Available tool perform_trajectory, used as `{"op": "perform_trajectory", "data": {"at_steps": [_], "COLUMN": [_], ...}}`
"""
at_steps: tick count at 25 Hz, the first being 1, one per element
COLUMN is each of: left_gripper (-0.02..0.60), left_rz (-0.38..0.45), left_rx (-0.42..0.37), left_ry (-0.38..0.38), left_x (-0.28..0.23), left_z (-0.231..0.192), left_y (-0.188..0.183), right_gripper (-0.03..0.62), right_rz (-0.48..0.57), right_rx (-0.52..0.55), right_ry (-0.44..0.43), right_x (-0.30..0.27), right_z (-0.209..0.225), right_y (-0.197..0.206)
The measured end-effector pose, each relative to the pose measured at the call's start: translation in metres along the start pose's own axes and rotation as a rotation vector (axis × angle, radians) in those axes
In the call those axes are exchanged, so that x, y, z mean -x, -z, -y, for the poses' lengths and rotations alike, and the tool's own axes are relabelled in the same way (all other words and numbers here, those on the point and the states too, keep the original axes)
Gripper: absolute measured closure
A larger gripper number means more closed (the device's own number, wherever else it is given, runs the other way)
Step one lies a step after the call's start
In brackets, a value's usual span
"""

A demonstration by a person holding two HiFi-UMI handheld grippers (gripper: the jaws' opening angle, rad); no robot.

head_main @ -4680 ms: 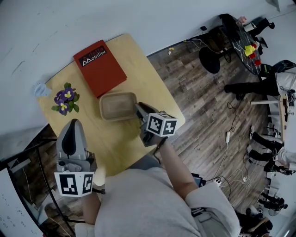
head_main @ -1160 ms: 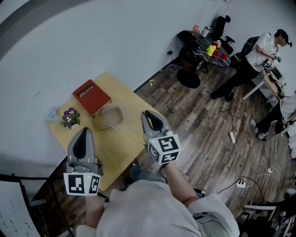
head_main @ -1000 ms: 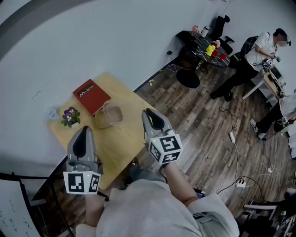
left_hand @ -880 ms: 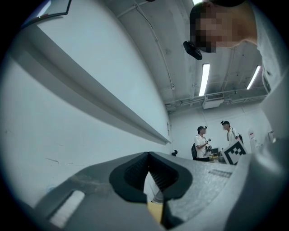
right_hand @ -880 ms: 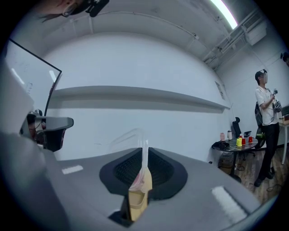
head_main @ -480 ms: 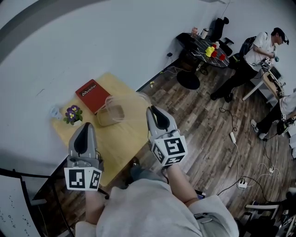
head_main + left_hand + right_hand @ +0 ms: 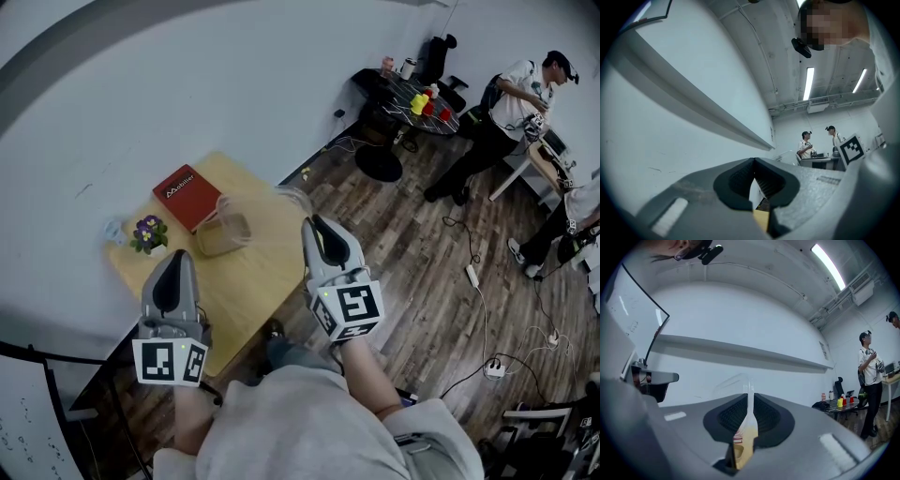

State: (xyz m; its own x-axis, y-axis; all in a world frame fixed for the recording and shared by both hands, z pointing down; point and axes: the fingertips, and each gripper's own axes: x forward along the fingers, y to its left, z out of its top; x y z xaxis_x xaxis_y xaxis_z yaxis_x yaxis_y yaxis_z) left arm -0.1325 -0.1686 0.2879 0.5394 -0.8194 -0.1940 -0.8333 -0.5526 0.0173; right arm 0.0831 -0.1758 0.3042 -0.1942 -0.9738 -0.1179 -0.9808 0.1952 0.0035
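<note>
My right gripper [image 7: 317,228] is shut on the edge of a clear plastic lid [image 7: 265,210], held up in the air over the yellow table [image 7: 246,281]. In the right gripper view the lid [image 7: 736,380] stands on edge, pinched between the jaws of the right gripper [image 7: 750,398]. Below it on the table sits an open beige tub [image 7: 223,235]. My left gripper [image 7: 170,261] is raised over the table's near left part, shut with nothing in it. The left gripper view shows the left gripper [image 7: 753,162] pointing at the white wall.
A red book [image 7: 187,195] and a small pot of purple flowers [image 7: 147,232] lie at the table's far side against the white wall. Right of the table is wooden floor with cables [image 7: 487,367]. Far right: a black table with coloured cups [image 7: 422,97] and a standing person [image 7: 506,103].
Since 4.7 s ago the right gripper has left the tub's edge on the table and risen with the clear lid. Over the last second both grippers shifted only slightly.
</note>
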Motion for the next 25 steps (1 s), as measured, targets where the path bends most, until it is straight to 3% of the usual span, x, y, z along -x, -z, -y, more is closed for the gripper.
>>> {"op": "perform_trajectory", "data": {"at_steps": [25], "left_gripper": [0.577], "left_rz": [-0.008], "left_rx": [0.007], "left_ry": [0.037], "left_x": [0.004], "left_z": [0.013], "left_y": [0.003], "right_gripper": [0.556], "right_rz": [0.05], "right_rx": [0.058], "right_ry": [0.05], "right_x": [0.025], "right_z": [0.001], "right_y": [-0.012]}}
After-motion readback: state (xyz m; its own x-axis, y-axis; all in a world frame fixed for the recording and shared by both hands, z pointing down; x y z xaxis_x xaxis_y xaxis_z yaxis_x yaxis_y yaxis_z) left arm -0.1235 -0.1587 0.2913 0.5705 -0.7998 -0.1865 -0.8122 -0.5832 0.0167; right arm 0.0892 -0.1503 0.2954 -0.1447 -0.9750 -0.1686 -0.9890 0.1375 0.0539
